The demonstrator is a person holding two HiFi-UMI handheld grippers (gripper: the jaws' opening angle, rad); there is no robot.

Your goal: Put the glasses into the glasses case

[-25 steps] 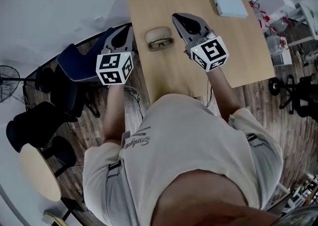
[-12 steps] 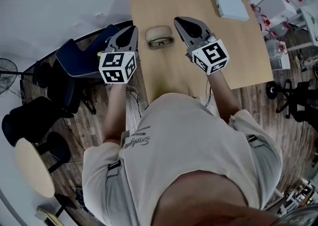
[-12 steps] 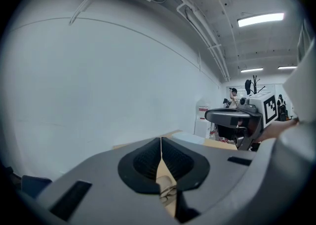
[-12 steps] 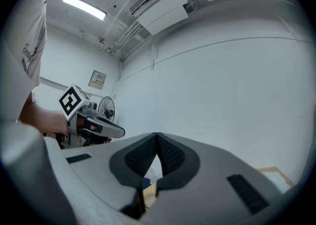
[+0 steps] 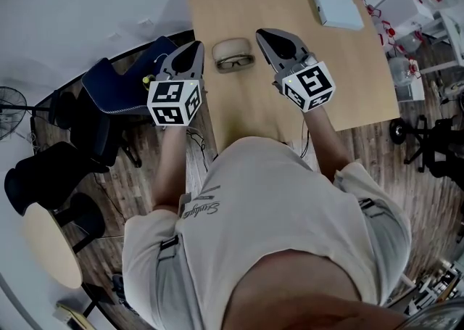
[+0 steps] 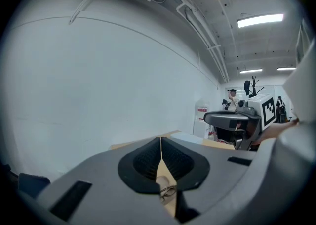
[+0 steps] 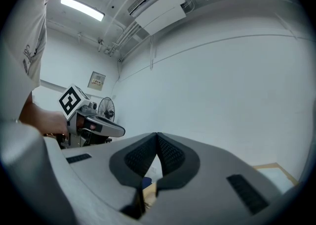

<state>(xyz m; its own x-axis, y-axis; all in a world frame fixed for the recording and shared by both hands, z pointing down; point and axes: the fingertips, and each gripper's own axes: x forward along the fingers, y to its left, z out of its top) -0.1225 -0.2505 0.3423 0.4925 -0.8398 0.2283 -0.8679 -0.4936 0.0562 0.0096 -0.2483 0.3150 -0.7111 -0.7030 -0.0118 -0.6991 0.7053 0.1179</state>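
Observation:
Dark-framed glasses [image 5: 235, 62] lie on the wooden table [image 5: 341, 75], just in front of a beige glasses case [image 5: 231, 48]. My left gripper [image 5: 196, 45] hovers at the table's left edge, left of the glasses, with its jaws closed together and nothing between them. My right gripper [image 5: 262, 33] is over the table to the right of the glasses and case, also shut and empty. In the left gripper view the shut jaw tips [image 6: 161, 139] meet, and the glasses [image 6: 167, 191] and case show through the gap below them. The right gripper view shows its tips [image 7: 157, 134] touching.
A white flat box [image 5: 332, 0] lies at the table's far right corner. A blue chair [image 5: 116, 88] stands left of the table, under my left gripper. A fan [image 5: 10, 111], dark chairs and a round stool [image 5: 51, 247] fill the floor at left; shelving clutter stands at right.
My left gripper has moved right and forward, closer to the table's left edge and the glasses. The right gripper has hardly shifted. Glasses and case have not moved.

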